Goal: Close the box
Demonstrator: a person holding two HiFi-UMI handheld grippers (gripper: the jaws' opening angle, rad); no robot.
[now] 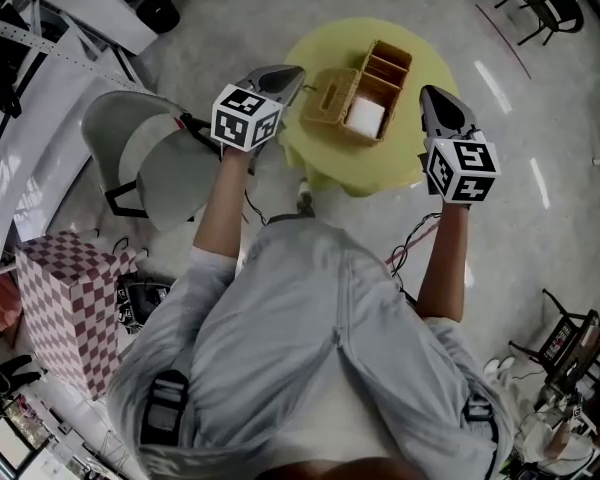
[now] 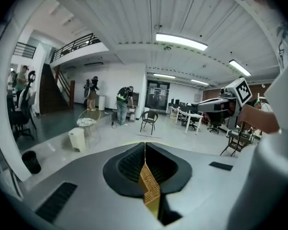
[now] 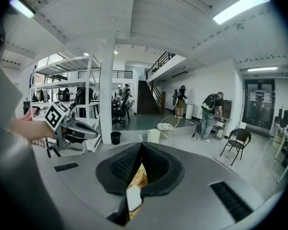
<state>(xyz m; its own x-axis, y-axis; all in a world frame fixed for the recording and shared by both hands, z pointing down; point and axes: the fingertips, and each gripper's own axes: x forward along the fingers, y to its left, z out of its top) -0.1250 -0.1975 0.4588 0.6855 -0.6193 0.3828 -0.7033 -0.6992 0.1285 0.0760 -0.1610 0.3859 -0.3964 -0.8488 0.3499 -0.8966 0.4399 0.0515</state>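
A wicker box [image 1: 385,76] with dividers stands open on the round yellow table [image 1: 330,163]. Its lid [image 1: 330,96] is folded out to the left, and a white thing [image 1: 366,118] lies in the near compartment. My left gripper [image 1: 295,73] hovers just left of the lid with its jaws together. In the left gripper view, the left gripper [image 2: 145,145] is shut, and a strip of wicker [image 2: 150,190] shows below through the slit. My right gripper [image 1: 432,93] hangs right of the box. In the right gripper view, the right gripper [image 3: 141,145] looks shut over wicker and the white thing [image 3: 133,198].
A grey chair [image 1: 140,158] stands left of the table, with a red-and-white checkered box [image 1: 70,298] nearer the person. Black chairs [image 1: 540,8] stand at the far right. The person's lap fills the lower middle of the head view.
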